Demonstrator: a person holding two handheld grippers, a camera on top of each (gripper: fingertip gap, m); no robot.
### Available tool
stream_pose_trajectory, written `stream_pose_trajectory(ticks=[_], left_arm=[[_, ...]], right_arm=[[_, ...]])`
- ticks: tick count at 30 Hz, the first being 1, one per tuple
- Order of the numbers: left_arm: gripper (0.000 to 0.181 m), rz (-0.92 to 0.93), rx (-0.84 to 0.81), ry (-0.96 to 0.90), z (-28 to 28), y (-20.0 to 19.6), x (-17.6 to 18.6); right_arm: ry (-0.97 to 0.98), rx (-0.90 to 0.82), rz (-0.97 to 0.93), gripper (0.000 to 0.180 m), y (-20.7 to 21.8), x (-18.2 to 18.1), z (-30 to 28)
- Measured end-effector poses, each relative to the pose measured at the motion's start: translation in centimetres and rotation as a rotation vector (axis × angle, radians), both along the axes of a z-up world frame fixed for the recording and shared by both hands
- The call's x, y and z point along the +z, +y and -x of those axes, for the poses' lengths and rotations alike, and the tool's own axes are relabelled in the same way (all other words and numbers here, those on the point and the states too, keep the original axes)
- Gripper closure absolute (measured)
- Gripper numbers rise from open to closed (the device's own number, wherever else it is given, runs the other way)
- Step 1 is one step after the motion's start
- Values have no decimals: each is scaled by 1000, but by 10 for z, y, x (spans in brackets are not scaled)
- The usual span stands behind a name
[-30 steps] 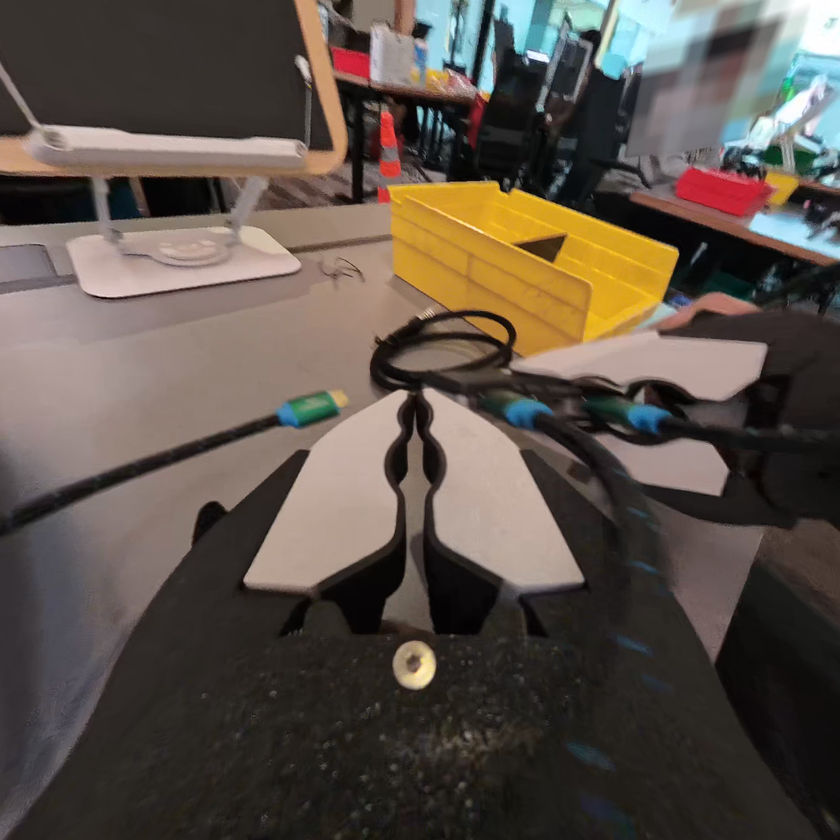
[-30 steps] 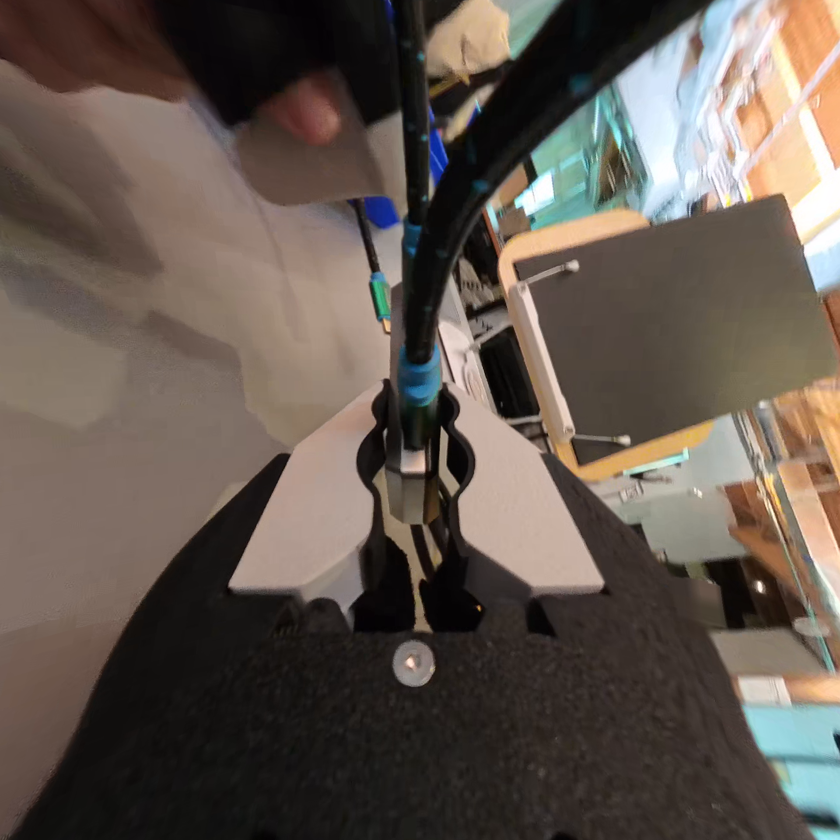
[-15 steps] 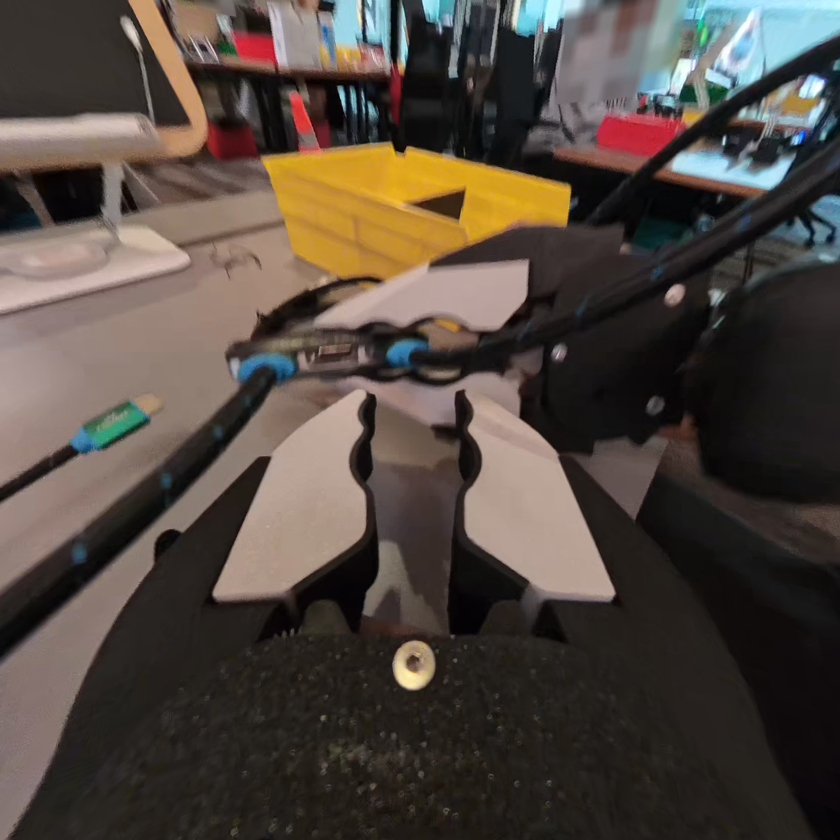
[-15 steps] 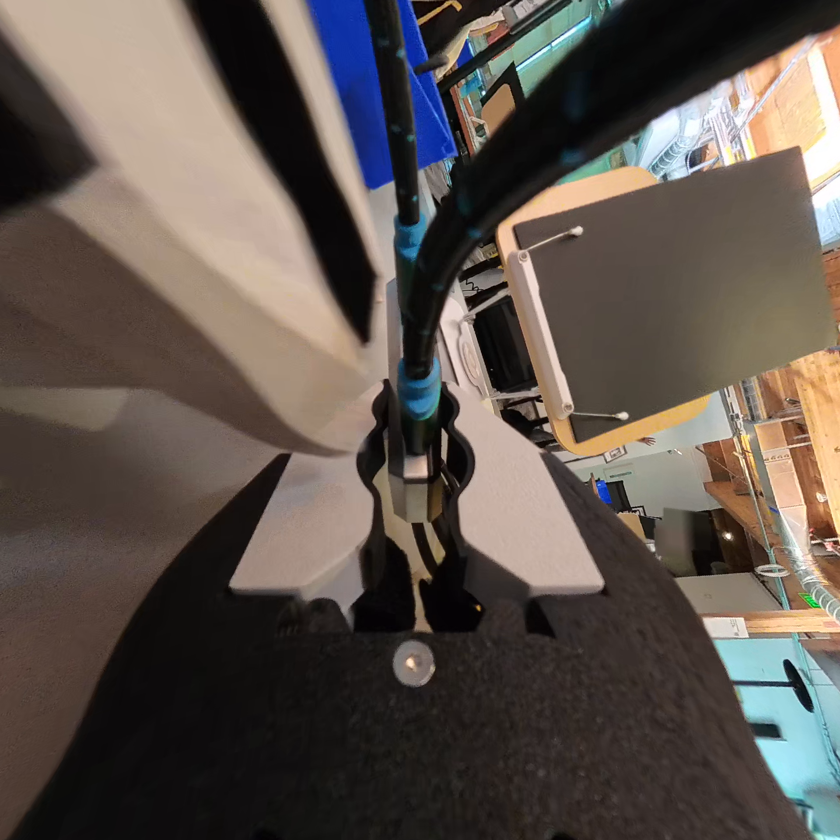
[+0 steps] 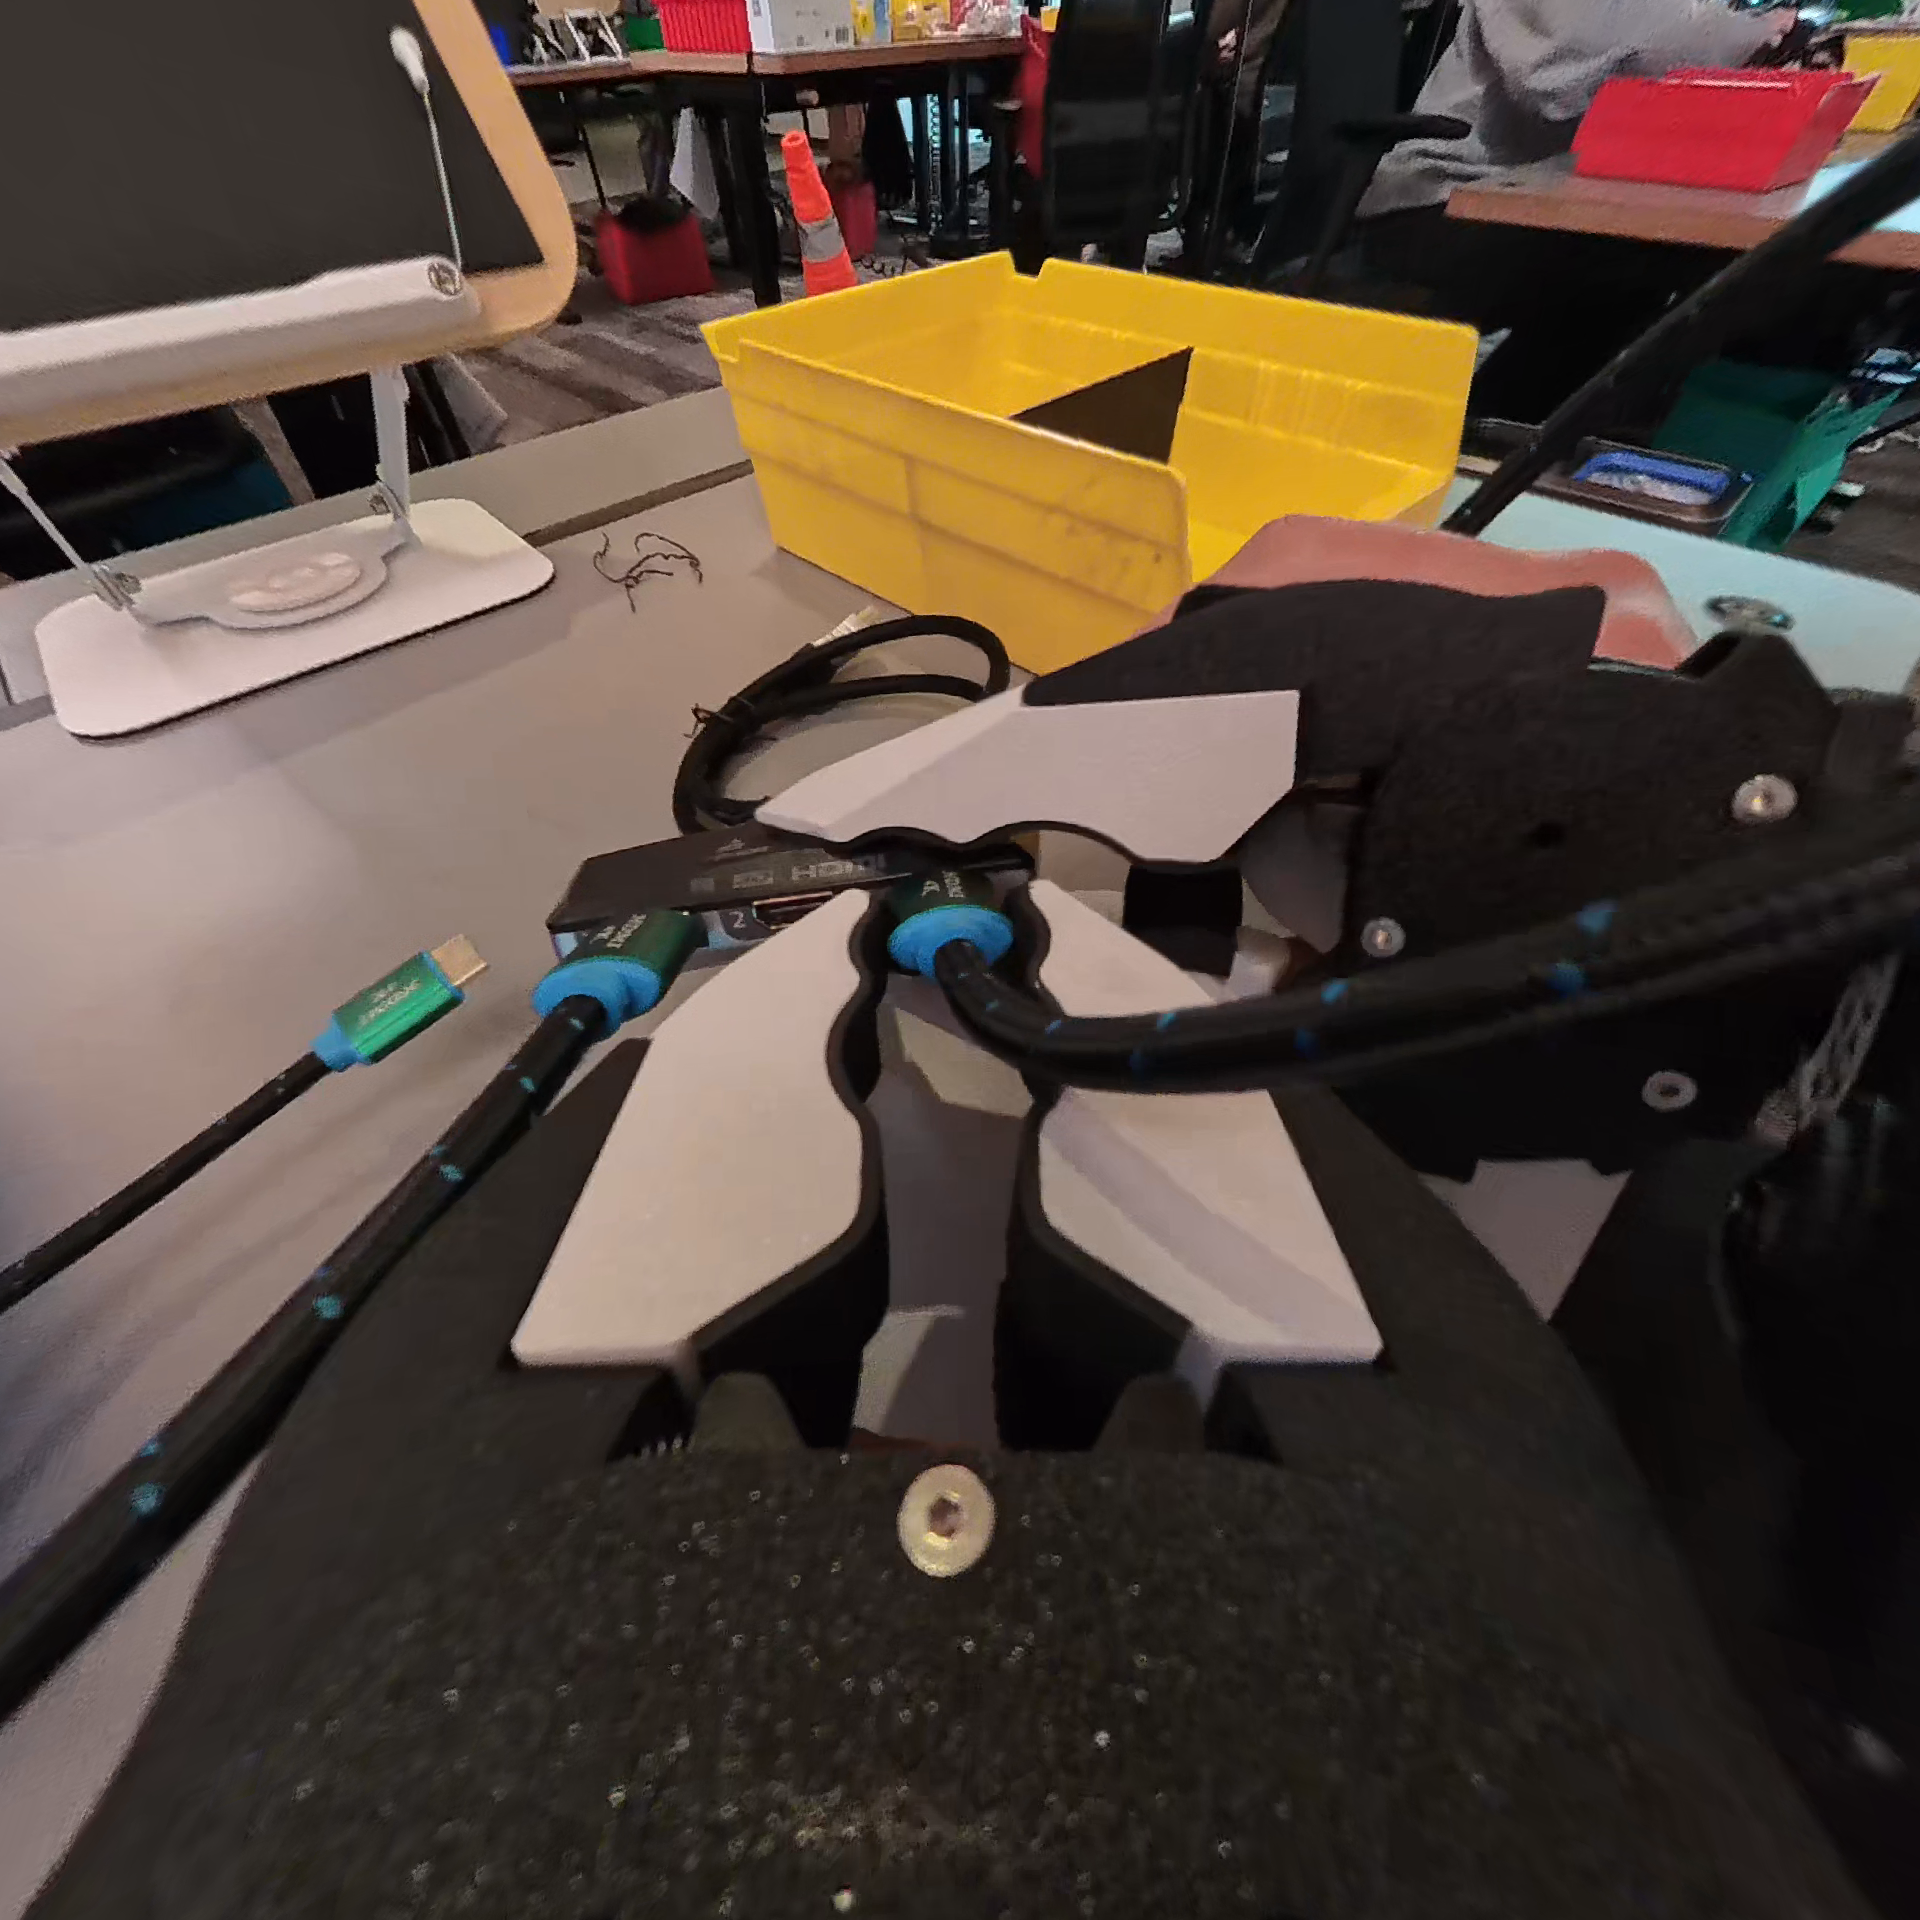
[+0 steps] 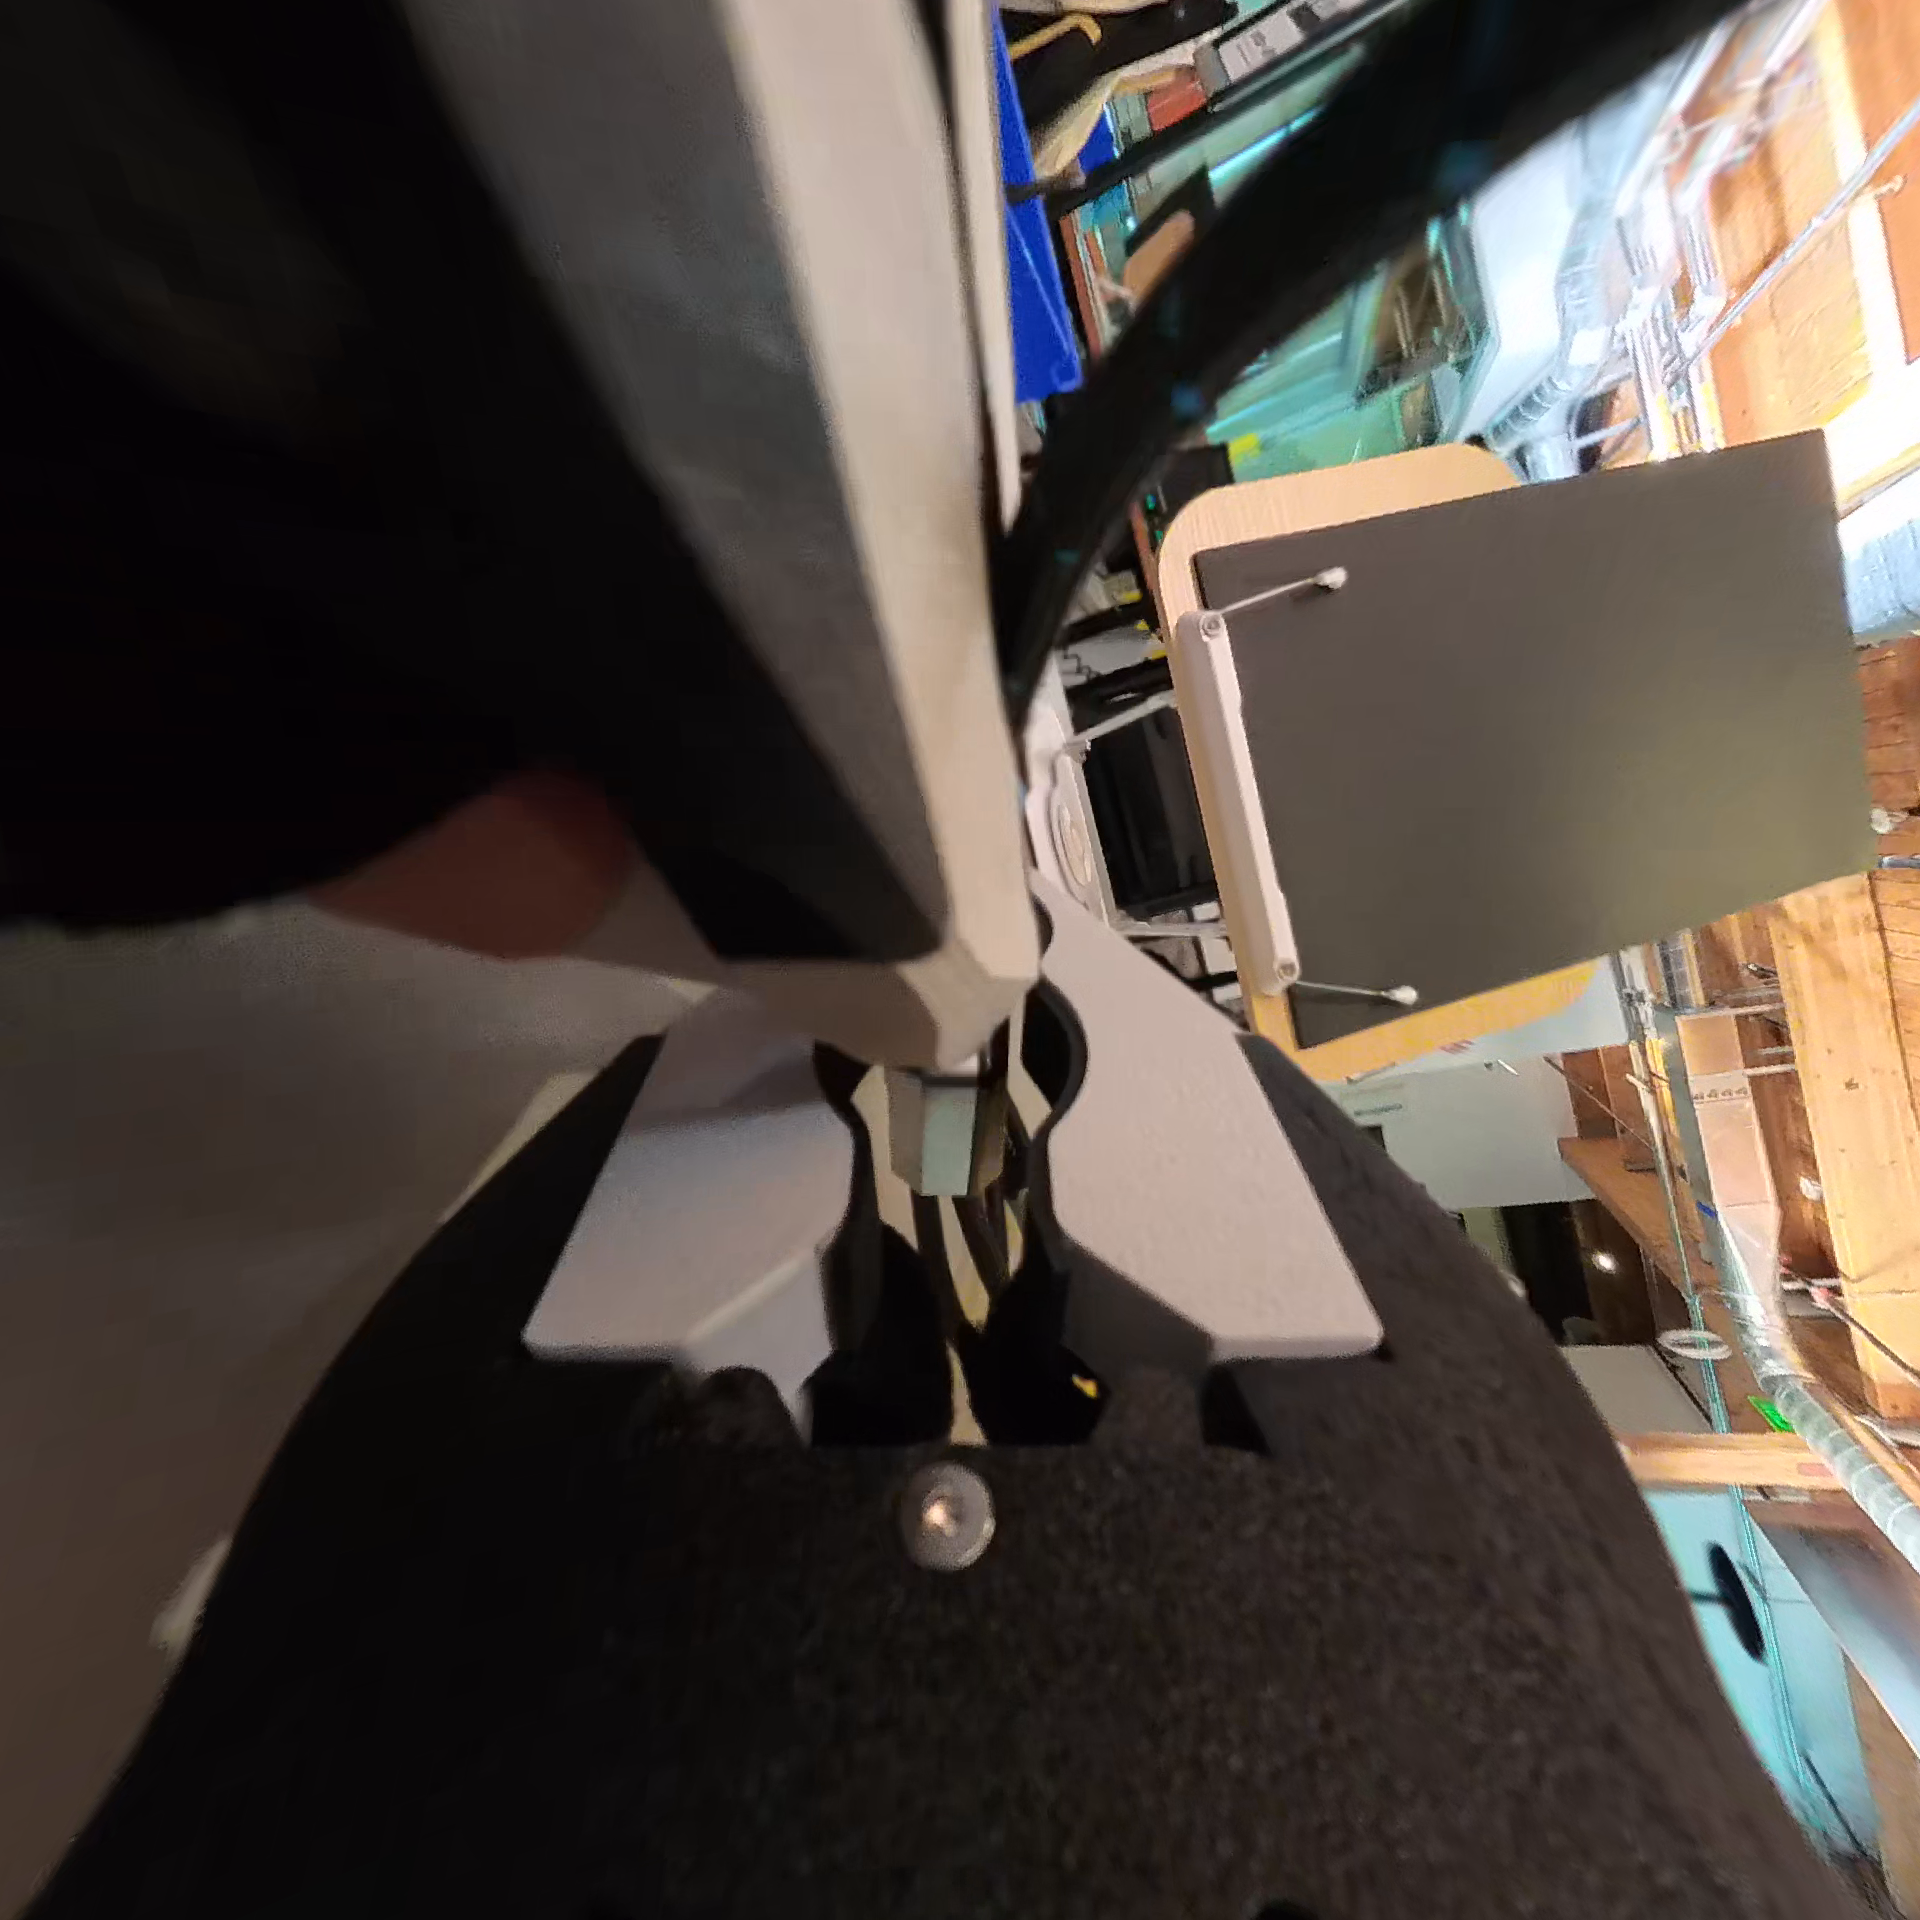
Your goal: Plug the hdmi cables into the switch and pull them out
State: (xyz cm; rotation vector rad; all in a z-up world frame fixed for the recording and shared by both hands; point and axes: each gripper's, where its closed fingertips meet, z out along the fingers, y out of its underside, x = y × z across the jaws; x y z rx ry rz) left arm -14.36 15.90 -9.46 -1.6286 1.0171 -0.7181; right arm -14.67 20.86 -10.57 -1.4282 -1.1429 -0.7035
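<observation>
Pinching the flat black switch point(image 5: 727, 883), right fingers point(image 5: 1039, 769); left fingers point(image 5: 748, 1122) spread.

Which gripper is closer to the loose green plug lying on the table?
Left. The left gripper is just right of the loose green plug; the right gripper, clamping the switch, sits farther right.

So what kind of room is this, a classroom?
More likely a workshop or lab: long worktables behind, red and yellow parts bins, and an orange cone on the floor.
</observation>
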Motion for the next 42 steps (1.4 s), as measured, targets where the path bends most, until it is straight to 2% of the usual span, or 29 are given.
stream_pose_trajectory(ticks=[3,4,6,7,10,13,20,24,29,32,34,38,40,42], left_arm=[[159,-24,0,-56,4,-2,15],[159,-61,12,-94,10,-2,28],[159,-148,53,-62,25,1,45],[159,-162,55,-29,29,2,45],[159,-68,16,-24,33,5,25],[159,11,0,-70,37,7,24],[161,114,-41,-259,54,9,84],[162,313,-129,-393,53,12,123],[167,541,-265,-652,48,18,176],[169,516,-236,-550,47,32,169],[169,474,-219,-339,46,44,142],[169,331,-42,77,77,84,78],[169,288,-30,200,91,85,60],[169,242,-90,260,95,68,56]], right_arm=[[-3,2,-32,159,1,9,-2],[-49,-71,-9,160,9,1,-16],[-63,-172,41,159,19,-15,-51],[-48,-152,14,159,19,-10,-52],[-2,-120,-2,159,16,0,-37],[-74,-75,-8,159,15,-6,-23],[-208,-43,-4,159,16,-22,-17],[-360,-40,-15,159,17,-32,-11],[-353,-62,5,159,20,-40,-10],[-340,-87,11,159,19,-41,-17],[-315,-97,4,159,17,-37,-21],[-150,-90,-26,159,14,-16,-29],[-70,-90,-18,159,13,-8,-35],[-1,-114,1,159,16,-6,-44]])
